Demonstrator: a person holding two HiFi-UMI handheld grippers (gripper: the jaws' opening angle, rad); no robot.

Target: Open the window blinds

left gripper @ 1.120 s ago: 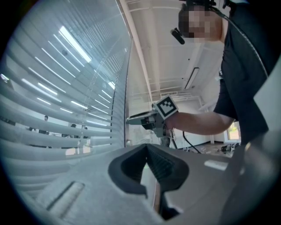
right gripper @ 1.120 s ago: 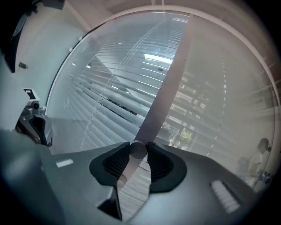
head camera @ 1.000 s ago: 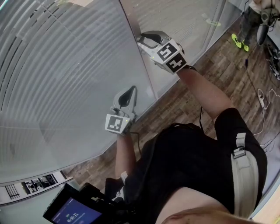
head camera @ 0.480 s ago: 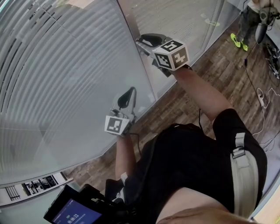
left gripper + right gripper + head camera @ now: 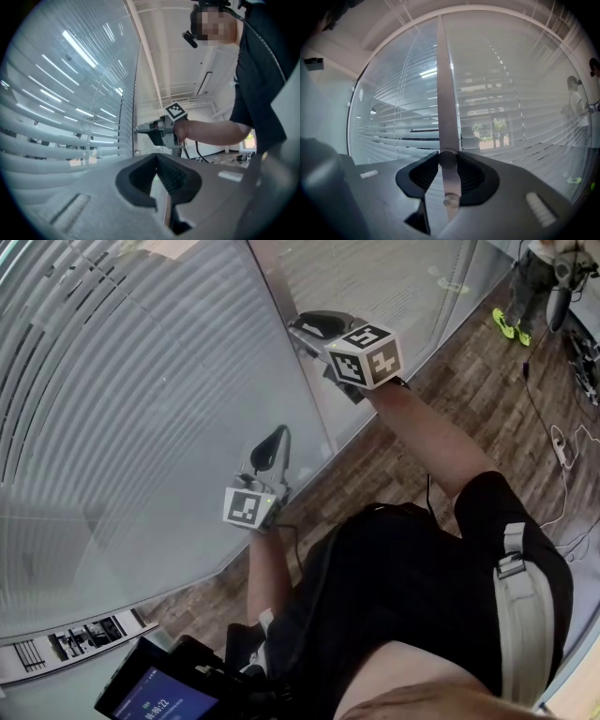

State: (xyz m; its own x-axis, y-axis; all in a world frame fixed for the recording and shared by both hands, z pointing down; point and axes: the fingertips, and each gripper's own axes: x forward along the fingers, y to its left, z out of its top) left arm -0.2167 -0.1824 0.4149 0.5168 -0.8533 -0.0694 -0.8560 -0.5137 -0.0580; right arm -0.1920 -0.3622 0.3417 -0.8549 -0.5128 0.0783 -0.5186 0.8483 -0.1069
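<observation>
Horizontal slatted blinds (image 5: 141, 381) hang behind glass panes split by a grey upright frame post (image 5: 314, 395). My right gripper (image 5: 300, 326) points level at that post and is shut on a small round blind knob (image 5: 447, 158) that sticks out of the post (image 5: 443, 84); both pads press its sides. A second small stud (image 5: 451, 201) sits just below the knob. In the left gripper view the right gripper (image 5: 143, 129) touches the post. My left gripper (image 5: 278, 435) hangs lower, near the glass, jaws together on nothing (image 5: 157, 159). Through the slats (image 5: 511, 117) I see part of the room beyond.
The wooden floor (image 5: 469, 371) runs along the foot of the glass. A person in bright yellow-green shoes (image 5: 511, 326) stands at the far right, with cables (image 5: 562, 451) nearby. A device with a lit screen (image 5: 155, 695) is at the bottom left.
The right gripper has rolled about its own axis while on the knob; its marker cube shows a different face. The left gripper has kept still.
</observation>
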